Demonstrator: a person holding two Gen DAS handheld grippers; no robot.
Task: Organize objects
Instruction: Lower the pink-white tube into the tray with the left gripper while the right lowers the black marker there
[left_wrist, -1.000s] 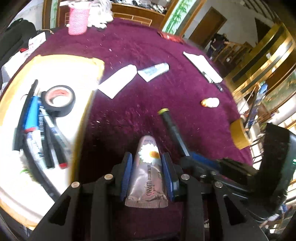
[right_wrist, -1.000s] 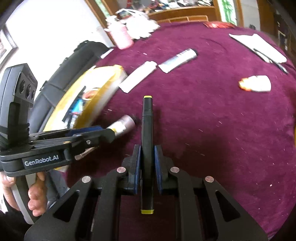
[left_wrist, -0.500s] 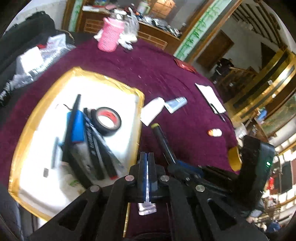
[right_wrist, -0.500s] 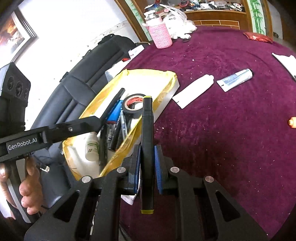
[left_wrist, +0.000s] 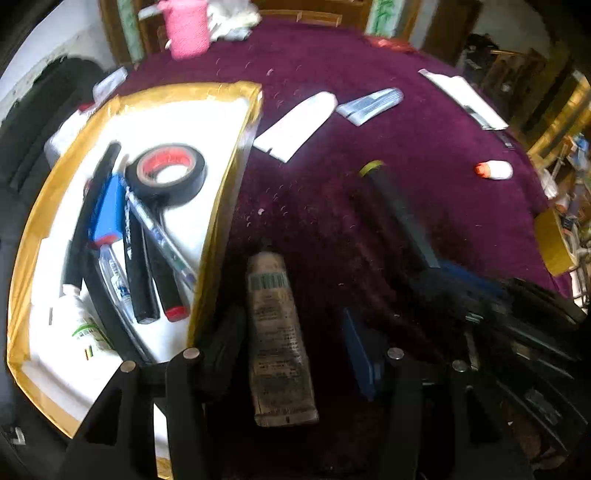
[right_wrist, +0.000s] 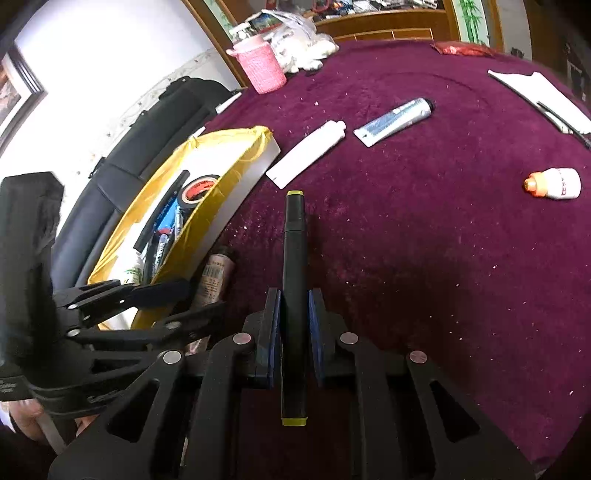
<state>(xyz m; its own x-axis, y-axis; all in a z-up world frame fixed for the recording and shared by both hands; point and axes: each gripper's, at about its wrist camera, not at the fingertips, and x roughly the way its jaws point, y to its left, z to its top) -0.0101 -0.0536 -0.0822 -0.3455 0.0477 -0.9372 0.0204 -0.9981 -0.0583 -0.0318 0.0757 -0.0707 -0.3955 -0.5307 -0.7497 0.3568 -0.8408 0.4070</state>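
A brown cream tube, barcode side up, lies on the purple cloth just outside the yellow-rimmed white tray. My left gripper straddles it with its jaws opening, and a gap shows on each side of the tube. In the right wrist view the same tube sits by the tray wall under the left gripper. My right gripper is shut on a black marker with yellow ends, held above the cloth. That marker appears blurred in the left wrist view.
The tray holds a black tape roll, several pens and a small white bottle. On the cloth lie a white tube, a blue-grey tube, an orange-capped white bottle and paper. A pink cup stands far back.
My left gripper held the cream tube and swung over the tray; now it is lower with jaws wide and the tube loose between them. The right gripper kept its marker and shifted slightly.
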